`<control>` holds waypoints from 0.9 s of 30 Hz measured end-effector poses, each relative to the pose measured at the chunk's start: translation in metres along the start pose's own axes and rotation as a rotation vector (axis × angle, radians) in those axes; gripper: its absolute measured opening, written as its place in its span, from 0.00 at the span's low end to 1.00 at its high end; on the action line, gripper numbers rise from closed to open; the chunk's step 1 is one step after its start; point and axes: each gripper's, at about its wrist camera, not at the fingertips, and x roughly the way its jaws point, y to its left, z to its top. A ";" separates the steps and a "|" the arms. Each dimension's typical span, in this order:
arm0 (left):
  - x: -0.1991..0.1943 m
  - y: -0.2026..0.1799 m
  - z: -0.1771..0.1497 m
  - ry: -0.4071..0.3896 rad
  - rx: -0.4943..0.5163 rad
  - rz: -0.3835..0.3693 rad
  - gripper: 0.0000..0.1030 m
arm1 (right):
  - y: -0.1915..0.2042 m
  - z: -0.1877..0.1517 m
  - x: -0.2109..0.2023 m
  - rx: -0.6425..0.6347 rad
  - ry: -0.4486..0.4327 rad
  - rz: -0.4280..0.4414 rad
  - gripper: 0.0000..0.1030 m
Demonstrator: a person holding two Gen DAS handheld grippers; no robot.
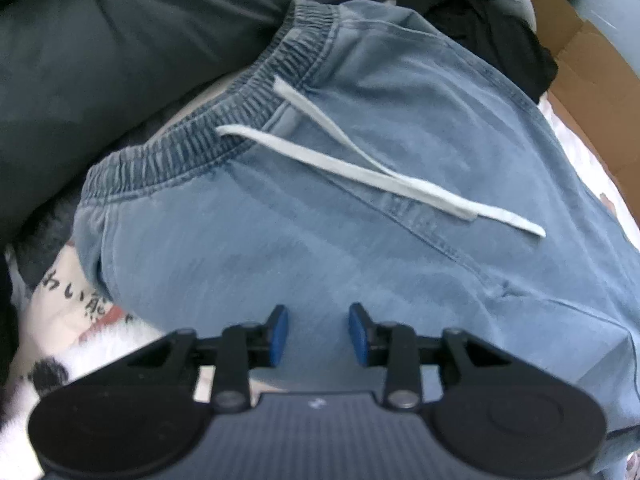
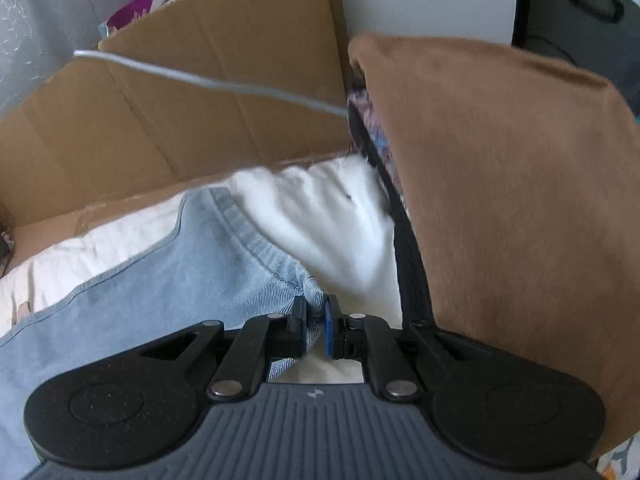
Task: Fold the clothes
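The left gripper (image 1: 318, 334) hovered with its blue pads apart over the light-blue denim trousers (image 1: 360, 184), which lay spread on a white bed cover (image 2: 96, 248) with the white drawstring (image 1: 360, 168) trailing below the elastic waistband (image 1: 224, 120). The right gripper (image 2: 316, 330) was clamped on the trousers' ribbed edge, beside a white cloth (image 2: 332, 216), a cardboard box (image 2: 192, 104) and a brown garment (image 2: 520, 200).

Both tools share one build. The left gripper (image 1: 318, 334) has a ribbed grey-blue body bearing a small pale mark, flanked by two round matte-black discs. Black link arms run forward from silver rivet heads to two fingers faced with blue pads (image 1: 279, 334). The right gripper (image 2: 315, 330) shows the same ribbed grey housing, black discs, silver pivots and blue-faced pads (image 2: 329, 330) on black carriers.
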 end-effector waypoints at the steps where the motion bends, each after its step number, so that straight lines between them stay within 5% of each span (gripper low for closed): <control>1: 0.001 0.004 -0.003 0.000 -0.019 -0.002 0.44 | 0.002 -0.001 0.005 -0.022 0.028 -0.015 0.07; 5: 0.000 0.014 -0.016 -0.012 -0.086 0.003 0.44 | 0.001 -0.006 0.004 -0.097 0.121 0.001 0.13; 8: -0.011 0.019 -0.025 -0.046 -0.113 -0.004 0.43 | -0.003 -0.013 -0.017 -0.143 0.118 0.050 0.36; 12: -0.024 0.025 -0.040 -0.087 -0.156 -0.006 0.41 | -0.014 -0.029 -0.051 -0.140 0.104 0.075 0.36; 27: -0.019 -0.044 -0.107 0.047 -0.120 -0.255 0.41 | 0.024 -0.091 -0.152 -0.331 0.117 0.332 0.36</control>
